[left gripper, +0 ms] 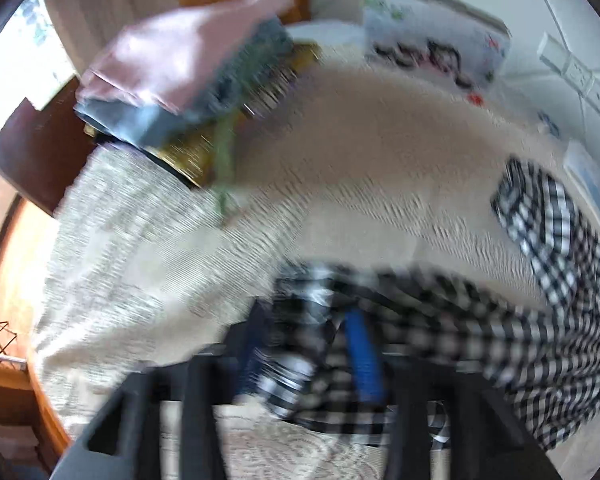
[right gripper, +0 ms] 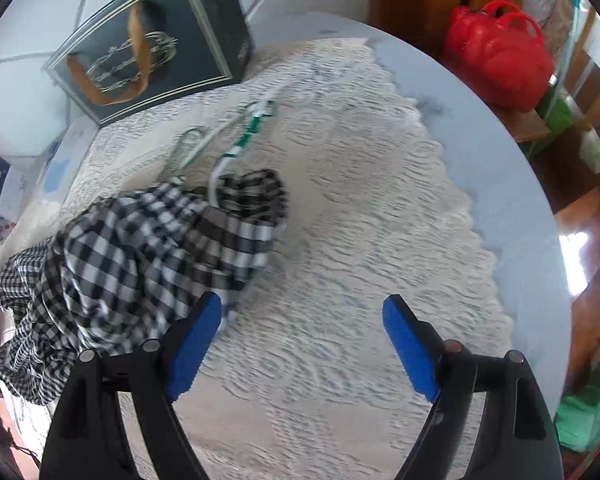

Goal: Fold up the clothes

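- Nearest the right wrist camera, the right gripper [right gripper: 302, 346] is seen with its blue-padded fingers [right gripper: 192, 350] spread wide and nothing between them; the left pad lies just beside the near edge of the black-and-white checked cotton garment [right gripper: 140, 248].
- In the blurred left wrist view, the left gripper [left gripper: 312, 364] appears to be closed on a bunch of the same checked cloth [left gripper: 480, 344], which is draped across its fingers; the blur makes the exact bite hard to judge.
- The garment is seen crumpled in a heap at the left of the table, with a white-and-green wire hanger [right gripper: 236, 140] apparently still threaded into its far end.
- A snag is judged likely if the cloth is pulled while the hanger remains inside; the hanger could be dragged along or the fabric stretched.
- The cream lace tablecloth [right gripper: 360, 208] could be pinched together with the garment by the empty fingers, and then rucked or pulled off the round pale-blue table [right gripper: 496, 152].
- The single-handed bunch hold is judged poor for a clean fold; a twisted layer could be trapped.
- A dark green framed box [right gripper: 152, 44] stands at the far left, and a stack of folded pink and blue clothes [left gripper: 180, 76] lies at the table's far side.
- A red plastic bag [right gripper: 500, 64] is seen on wooden furniture at the far right, beside white tiled walls.
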